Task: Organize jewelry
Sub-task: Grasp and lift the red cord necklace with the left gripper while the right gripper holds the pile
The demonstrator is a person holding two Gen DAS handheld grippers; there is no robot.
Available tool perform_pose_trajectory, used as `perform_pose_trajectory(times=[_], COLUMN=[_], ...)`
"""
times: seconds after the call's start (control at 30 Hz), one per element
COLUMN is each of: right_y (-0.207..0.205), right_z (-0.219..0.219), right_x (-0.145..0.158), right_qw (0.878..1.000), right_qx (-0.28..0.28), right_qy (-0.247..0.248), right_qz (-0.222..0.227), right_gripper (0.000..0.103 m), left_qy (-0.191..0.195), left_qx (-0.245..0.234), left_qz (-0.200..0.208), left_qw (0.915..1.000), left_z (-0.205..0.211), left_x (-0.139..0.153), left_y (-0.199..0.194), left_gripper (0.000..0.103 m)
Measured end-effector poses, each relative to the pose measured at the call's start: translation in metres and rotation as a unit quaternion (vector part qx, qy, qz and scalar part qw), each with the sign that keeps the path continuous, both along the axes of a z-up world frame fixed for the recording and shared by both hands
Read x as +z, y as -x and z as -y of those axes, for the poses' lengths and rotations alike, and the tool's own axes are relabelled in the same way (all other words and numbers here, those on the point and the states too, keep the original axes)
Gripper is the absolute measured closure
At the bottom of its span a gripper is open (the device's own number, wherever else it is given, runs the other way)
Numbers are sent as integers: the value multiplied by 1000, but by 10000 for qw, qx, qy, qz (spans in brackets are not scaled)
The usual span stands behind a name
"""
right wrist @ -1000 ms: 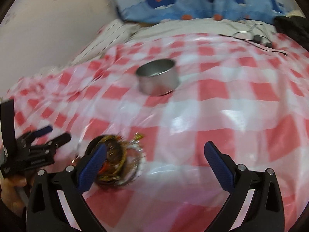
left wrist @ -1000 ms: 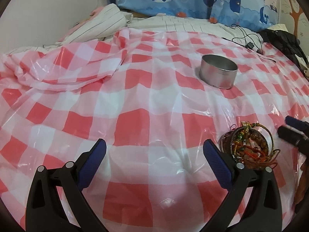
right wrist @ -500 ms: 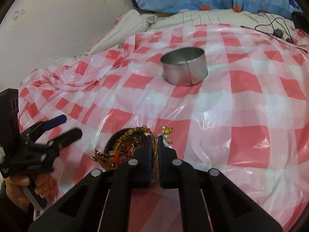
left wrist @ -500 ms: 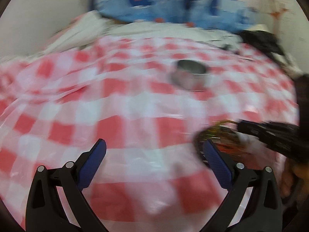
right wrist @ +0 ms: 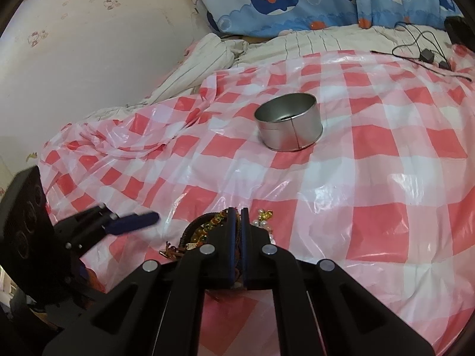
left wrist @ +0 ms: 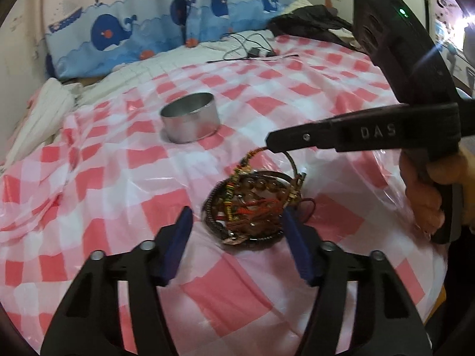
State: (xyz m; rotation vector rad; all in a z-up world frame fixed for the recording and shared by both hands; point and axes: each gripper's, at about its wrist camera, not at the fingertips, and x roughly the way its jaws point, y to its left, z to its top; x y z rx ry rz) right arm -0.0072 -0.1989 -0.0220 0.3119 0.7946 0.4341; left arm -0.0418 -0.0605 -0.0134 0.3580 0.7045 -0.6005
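A tangled pile of bracelets [left wrist: 252,207] [right wrist: 199,233] lies on the red-and-white checked plastic cloth [left wrist: 118,178]. My right gripper [left wrist: 268,145] [right wrist: 236,212] is shut on one beaded bracelet [left wrist: 237,175], and its loop stands up from the pile. My left gripper [left wrist: 237,237] [right wrist: 130,222] reaches in from the near side. Its jaws are closing, with the near edge of the pile between the blue pads and not pressed. A round metal tin [left wrist: 190,121] [right wrist: 289,126] stands open farther back. A few loose pearl beads [right wrist: 261,222] lie beside the pile.
A person's hand [left wrist: 424,190] holds the right gripper's handle. Whale-print pillows [left wrist: 118,35], a black cable with a charger [left wrist: 252,52] and a dark garment [left wrist: 308,20] lie at the back. The cloth bunches into folds [right wrist: 118,139] at the left, by the wall.
The left gripper has swung toward the bracelet pile and rolled, and its jaws have narrowed. The right gripper has shut on a bracelet and stayed at the pile.
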Motion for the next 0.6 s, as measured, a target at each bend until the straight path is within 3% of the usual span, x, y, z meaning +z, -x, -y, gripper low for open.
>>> perform_pose_trajectory(times=[0.03, 0.1, 0.2, 0.4, 0.47, 0.5, 0.53, 0.6], right_y=[0, 0, -1, -5, -8, -9, -10, -9], right_z=[-1, 0, 2, 7, 9, 11, 12, 16], right_x=[0, -1, -3, -11, -16, -18, -20, -23], right_qw=[10000, 10000, 10000, 9996, 9989, 9985, 9981, 9975], right_qx=[-1, -1, -22, -81, -80, -100, -137, -251], right_qy=[4, 18, -3, -100, -225, -276, -303, -375], right_qz=[-8, -11, -47, -258, -395, -454, -513, -543], right_gripper=[99, 99, 99, 99, 99, 94, 76, 53], left_qy=[14, 73, 210, 1717, 1957, 2042, 2087, 2086], left_qx=[-63, -166, -151, -6, 87, 148, 211, 289], left_qz=[-30, -161, -305, -421, -420, -427, -437, -431], left_qw=[10000, 9997, 9992, 9842, 9797, 9779, 9768, 9766], left_z=[0, 2, -3, -45, -55, -59, -62, -63], left_x=[-1, -4, -2, 28, 33, 34, 34, 34], left_y=[-1, -2, -4, -11, -13, -15, -17, -18], left_gripper=[63, 92, 99, 99, 99, 99, 99, 99])
